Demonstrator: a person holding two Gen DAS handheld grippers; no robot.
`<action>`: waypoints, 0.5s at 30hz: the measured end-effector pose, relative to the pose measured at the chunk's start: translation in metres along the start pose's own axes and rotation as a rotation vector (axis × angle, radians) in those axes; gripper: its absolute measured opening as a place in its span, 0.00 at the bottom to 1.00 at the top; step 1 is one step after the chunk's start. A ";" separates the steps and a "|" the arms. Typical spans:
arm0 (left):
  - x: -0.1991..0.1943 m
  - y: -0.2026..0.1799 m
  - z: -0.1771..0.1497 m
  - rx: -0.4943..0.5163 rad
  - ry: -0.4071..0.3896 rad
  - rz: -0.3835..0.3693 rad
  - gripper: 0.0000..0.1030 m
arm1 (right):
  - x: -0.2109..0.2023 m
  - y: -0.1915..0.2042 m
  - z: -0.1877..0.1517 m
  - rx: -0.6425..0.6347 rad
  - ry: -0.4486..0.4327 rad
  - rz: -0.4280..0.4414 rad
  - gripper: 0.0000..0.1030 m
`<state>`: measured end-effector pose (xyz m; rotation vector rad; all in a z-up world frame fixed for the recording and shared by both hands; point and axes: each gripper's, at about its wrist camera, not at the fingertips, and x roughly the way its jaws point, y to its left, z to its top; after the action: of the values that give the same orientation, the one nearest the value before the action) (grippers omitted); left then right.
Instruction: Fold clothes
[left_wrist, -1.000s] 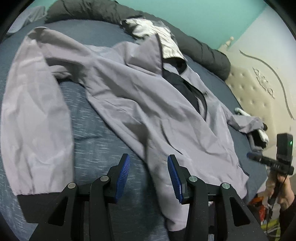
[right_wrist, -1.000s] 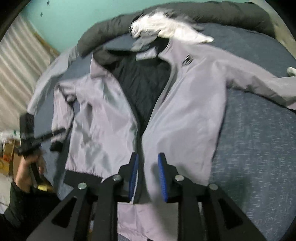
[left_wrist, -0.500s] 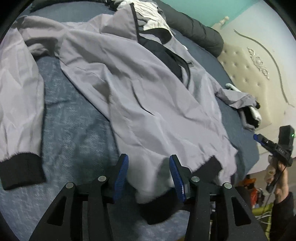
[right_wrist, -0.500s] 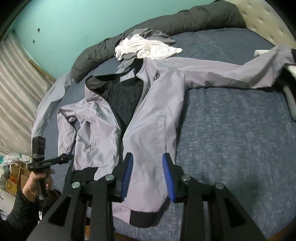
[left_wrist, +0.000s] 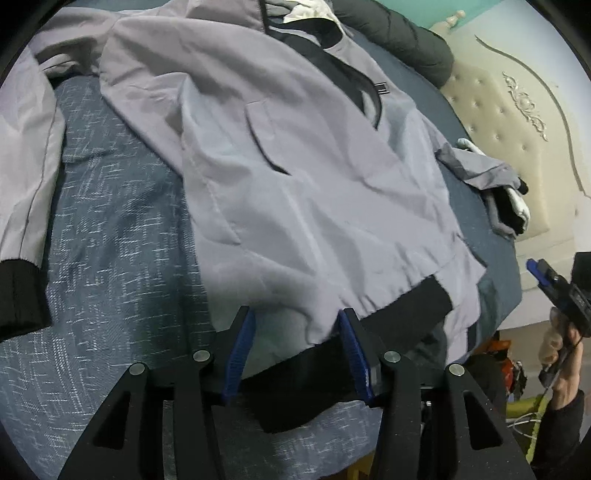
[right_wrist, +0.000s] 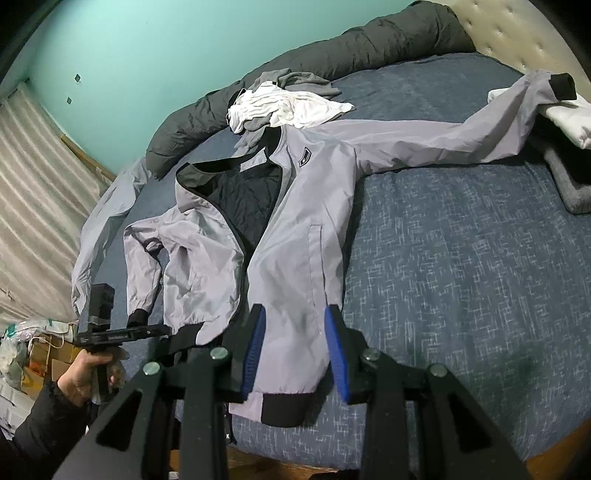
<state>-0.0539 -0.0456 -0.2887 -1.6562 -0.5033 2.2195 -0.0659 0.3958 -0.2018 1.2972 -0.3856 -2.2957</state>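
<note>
Blue pads of the left gripper (left_wrist: 295, 354) are standing apart over the black hem band (left_wrist: 332, 373) of the grey jacket (left_wrist: 295, 166), with hem cloth lying between them and neither pad pressing on it. The right gripper (right_wrist: 293, 350) is likewise hanging with its jaws parted above the jacket's other front panel, near that panel's hem, gripping nothing. The jacket is lying spread open, front up, on the blue bedspread (right_wrist: 461, 277), its dark quilted lining (right_wrist: 243, 199) showing only in the right wrist view. That view is also showing one sleeve stretching across the bed onto a folded white and grey pile (right_wrist: 565, 122), a white garment (right_wrist: 291, 107) by the collar, a dark rolled duvet (right_wrist: 332, 55) along the teal wall (right_wrist: 147, 55), and the person's left hand (right_wrist: 88, 376) gripping its handle. The left wrist view is instead giving the other sleeve's black cuff (left_wrist: 18, 295) at the left edge and the cream tufted headboard (left_wrist: 498, 110).
</note>
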 end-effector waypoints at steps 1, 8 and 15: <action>0.001 0.000 -0.001 0.008 0.001 0.004 0.46 | 0.000 0.000 -0.001 0.000 0.001 0.001 0.32; -0.005 0.000 -0.005 0.057 -0.017 0.013 0.06 | 0.003 -0.001 -0.001 0.014 0.007 -0.001 0.32; -0.032 0.011 -0.006 0.075 -0.046 0.007 0.01 | 0.003 0.001 0.001 0.015 0.004 0.005 0.32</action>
<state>-0.0403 -0.0694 -0.2682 -1.5751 -0.4214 2.2575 -0.0680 0.3936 -0.2026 1.3069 -0.4043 -2.2900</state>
